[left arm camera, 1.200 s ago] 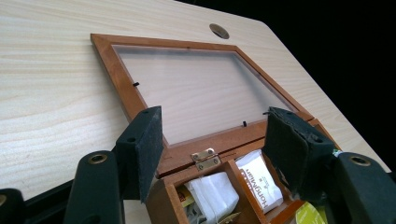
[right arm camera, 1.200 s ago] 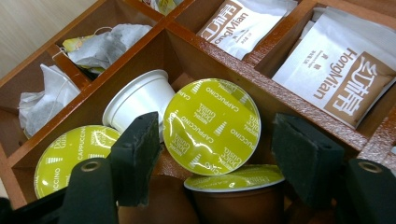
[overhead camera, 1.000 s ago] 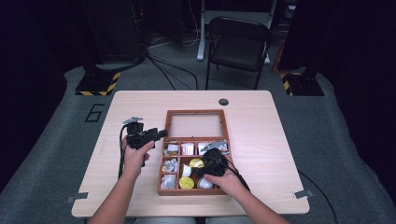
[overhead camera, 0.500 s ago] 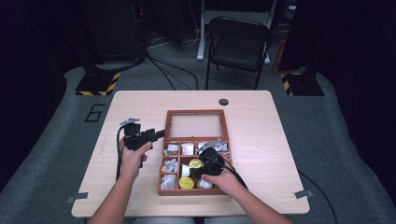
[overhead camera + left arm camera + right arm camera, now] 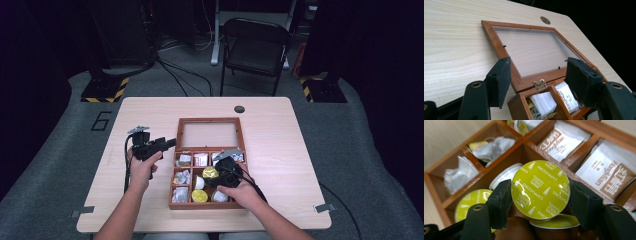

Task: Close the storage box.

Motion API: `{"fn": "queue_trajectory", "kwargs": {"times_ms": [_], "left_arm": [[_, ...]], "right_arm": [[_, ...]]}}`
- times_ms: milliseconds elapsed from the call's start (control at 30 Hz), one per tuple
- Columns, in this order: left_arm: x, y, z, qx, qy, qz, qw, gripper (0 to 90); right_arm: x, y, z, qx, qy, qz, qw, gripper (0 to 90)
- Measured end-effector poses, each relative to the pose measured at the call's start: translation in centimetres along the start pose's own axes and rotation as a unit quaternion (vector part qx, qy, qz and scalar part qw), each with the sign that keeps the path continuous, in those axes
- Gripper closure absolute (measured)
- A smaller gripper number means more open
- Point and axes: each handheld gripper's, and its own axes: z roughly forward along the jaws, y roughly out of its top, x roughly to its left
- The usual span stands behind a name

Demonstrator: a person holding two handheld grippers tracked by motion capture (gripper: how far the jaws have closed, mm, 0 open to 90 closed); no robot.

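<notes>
At centre frame over the box (image 5: 208, 164), right hand-held gripper (image 5: 540, 202) just closed, clamped on a capsule (image 5: 540, 189), left hand-held gripper (image 5: 537, 81) apart, empty, by the lid (image 5: 499, 37) on the tabletop (image 5: 280, 140).

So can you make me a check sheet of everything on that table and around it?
Surface: pale wooden table, with a round dark grommet.
Job's things: brown wooden compartment box, glass lid open flat; yellow-green foil-topped capsule; tea bags and sachets.
Clutter: nothing seen.
Grippers: right gripper shut on the capsule, jaws just closing; left gripper open beside the box.
Cables: black, trailing from each gripper.
Surroundings: dark folding chair, grey floor.
</notes>
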Motion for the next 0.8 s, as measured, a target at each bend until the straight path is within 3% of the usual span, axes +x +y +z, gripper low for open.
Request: {"fn": "queue_trajectory", "kwargs": {"times_ms": [200,233,367,467,567,800], "left_arm": [[0.2,0.0,-0.1,0.0,0.001,0.003,1.0,37.2],[0.2,0.0,-0.1,0.0,0.001,0.003,1.0,37.2],[0.2,0.0,0.0,0.003,0.001,0.001,1.0,37.2],[0.1,0.0,0.1,0.001,0.001,0.002,1.0,37.2],[0.1,0.0,0.2,0.003,0.001,0.002,1.0,37.2],[0.1,0.0,0.3,0.002,0.001,0.0,1.0,37.2]], "right_arm": [[-0.5,0.5,-1.7,-0.012,0.005,0.007,0.9999,37.1],[-0.7,0.5,-2.4,-0.025,0.007,0.011,0.9996,37.1],[-1.3,0.4,-4.0,-0.044,-0.006,0.01,0.999,37.1],[-2.9,-0.2,-5.5,-0.054,-0.031,0.024,0.9977,37.1],[-4.9,-0.9,-6.7,-0.068,-0.04,0.059,0.9951,37.1],[-9.5,-2.8,-8.5,-0.079,-0.1,0.111,0.9857,37.1]]}}
